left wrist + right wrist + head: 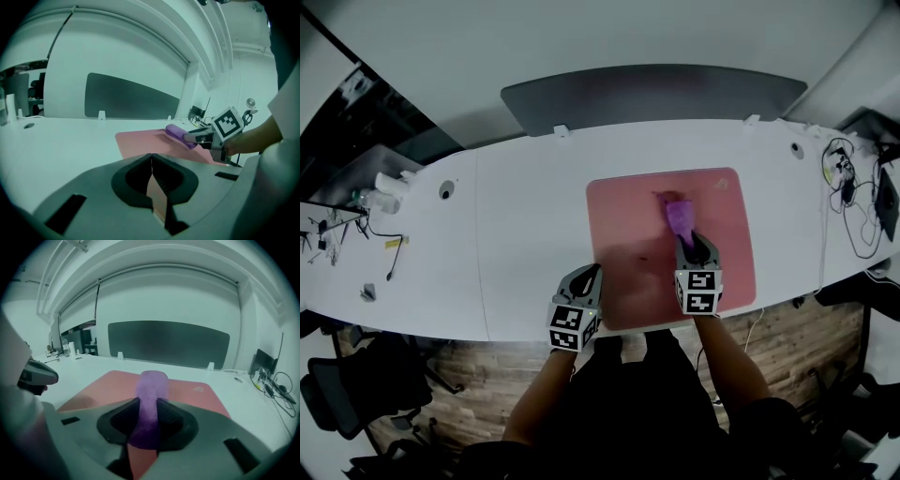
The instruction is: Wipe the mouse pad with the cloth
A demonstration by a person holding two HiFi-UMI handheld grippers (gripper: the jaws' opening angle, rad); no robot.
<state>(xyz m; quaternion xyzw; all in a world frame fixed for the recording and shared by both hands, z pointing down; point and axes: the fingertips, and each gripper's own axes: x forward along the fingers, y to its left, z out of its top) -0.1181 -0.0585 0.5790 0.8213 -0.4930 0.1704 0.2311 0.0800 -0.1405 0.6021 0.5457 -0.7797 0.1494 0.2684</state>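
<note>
A pink mouse pad (628,234) lies on the white desk (525,225) right in front of me. My right gripper (687,236) is over the pad's middle right, shut on a folded purple cloth (679,215) that sticks out past the fingertips onto the pad. In the right gripper view the cloth (150,394) runs up between the jaws over the pad (192,392). My left gripper (590,274) hovers at the pad's front left corner, shut and empty. Its own view shows the closed jaws (151,158), with the cloth (177,134) and right gripper (196,137) beyond.
A dark grey divider panel (652,94) stands along the desk's far edge. Cables and a charger (853,206) lie at the right end, and bottles and small clutter (384,192) at the left. A cable hole (445,189) sits left of centre. Office chairs (356,384) stand below.
</note>
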